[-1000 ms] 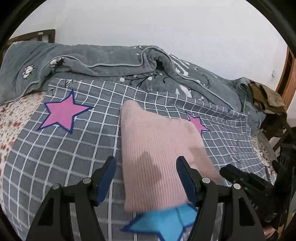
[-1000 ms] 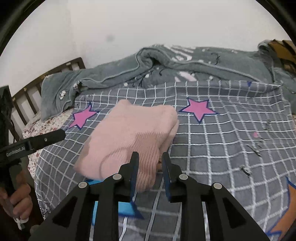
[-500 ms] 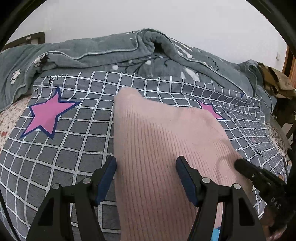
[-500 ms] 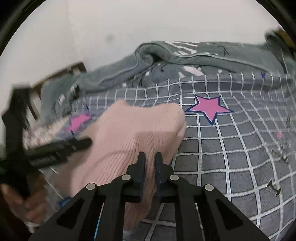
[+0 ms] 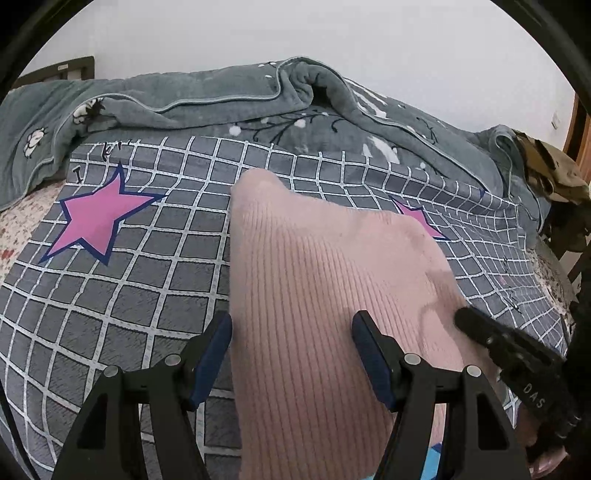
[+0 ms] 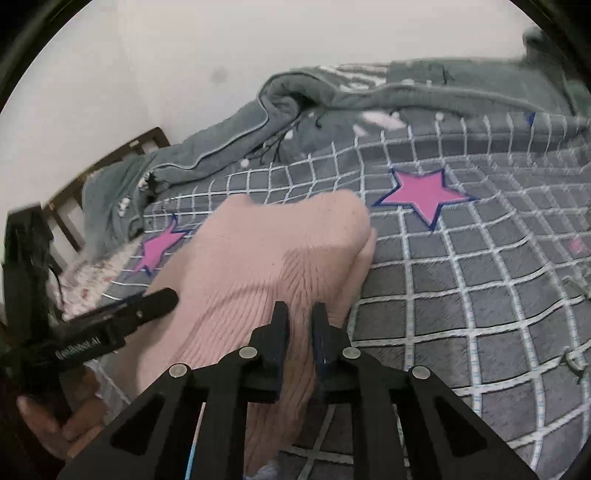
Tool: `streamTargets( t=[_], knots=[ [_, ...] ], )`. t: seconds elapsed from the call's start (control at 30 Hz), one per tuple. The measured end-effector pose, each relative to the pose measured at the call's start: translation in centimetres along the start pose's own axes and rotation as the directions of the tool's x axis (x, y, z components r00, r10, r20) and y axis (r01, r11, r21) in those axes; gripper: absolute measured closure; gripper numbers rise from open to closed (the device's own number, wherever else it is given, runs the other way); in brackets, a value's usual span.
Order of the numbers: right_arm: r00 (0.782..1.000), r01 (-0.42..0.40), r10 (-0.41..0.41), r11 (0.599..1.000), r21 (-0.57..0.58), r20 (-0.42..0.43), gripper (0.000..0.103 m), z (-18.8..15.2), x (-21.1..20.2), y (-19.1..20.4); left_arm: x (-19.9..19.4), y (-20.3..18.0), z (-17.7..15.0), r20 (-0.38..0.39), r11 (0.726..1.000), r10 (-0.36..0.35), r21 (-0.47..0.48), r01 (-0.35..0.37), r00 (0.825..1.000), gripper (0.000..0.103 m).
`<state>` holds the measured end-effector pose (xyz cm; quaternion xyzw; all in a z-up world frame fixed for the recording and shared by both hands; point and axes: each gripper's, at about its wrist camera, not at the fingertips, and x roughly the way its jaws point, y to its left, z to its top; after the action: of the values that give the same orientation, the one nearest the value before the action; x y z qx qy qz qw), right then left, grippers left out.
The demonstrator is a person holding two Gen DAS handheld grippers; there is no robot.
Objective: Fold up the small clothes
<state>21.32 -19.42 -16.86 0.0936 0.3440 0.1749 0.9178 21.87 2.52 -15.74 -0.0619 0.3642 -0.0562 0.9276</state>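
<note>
The pink ribbed sweater (image 5: 317, 295) lay folded on the bed, spread over the grey checked sheet (image 5: 147, 280) with its pink stars. One pink star (image 5: 99, 218) sat off to the sweater's left in the left wrist view, and another (image 6: 424, 195) showed beyond its far right corner in the right wrist view.

The left tool (image 5: 291, 336) was spread wide, blue-padded fingers (image 5: 214, 350) straddling the near part of the sweater: one finger over the sheet just beside the left edge, the other over the knit. Whether they touched the fabric could not be told.

The right tool (image 6: 299, 321) was pressed nearly together, pinching a ridge of the pink knit between its fingers, the ribs bunching and fanning away from the grip. In the left wrist view that same tool appeared as a black bar at the sweater's right edge.

At the head of the bed a rumpled grey-green blanket (image 5: 221, 99) was heaped against the white wall (image 5: 295, 33). A dark wooden bed frame (image 6: 99, 173) showed at the left in the right wrist view, and a floral undersheet (image 5: 18, 218) peeked out beside the checked one.
</note>
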Motion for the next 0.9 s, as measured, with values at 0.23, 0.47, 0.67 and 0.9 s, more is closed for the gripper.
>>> streamTargets(
  t=[0.23, 0.47, 0.67, 0.9],
  knots=[
    [0.999, 0.048, -0.048, 0.999, -0.014, -0.011, 0.095, 0.0, -2.6, 0.4, -2.7, -0.2, -0.9, 0.007, 1.000, -0.001, 0.019, 0.001, 1.000, 0.037],
    [0.985, 0.171, -0.171, 0.983, -0.062, 0.010, 0.064, -0.3, -9.2, 2.2, -9.0, -1.1, -2.9, 0.030, 1.000, 0.005, 0.020, -0.006, 1.000, 0.037],
    [0.985, 0.169, -0.170, 0.984, -0.046, -0.012, 0.057, -1.0, -14.7, 3.6, -14.1, -3.2, -4.6, 0.056, 0.996, 0.062, 0.060, -0.066, 0.996, 0.022],
    [0.974, 0.224, -0.227, 0.970, -0.095, -0.016, 0.021, -2.6, -18.9, 5.4, -18.3, -3.8, -5.8, 0.057, 0.998, 0.061, 0.019, -0.062, 0.997, 0.013]
  ],
)
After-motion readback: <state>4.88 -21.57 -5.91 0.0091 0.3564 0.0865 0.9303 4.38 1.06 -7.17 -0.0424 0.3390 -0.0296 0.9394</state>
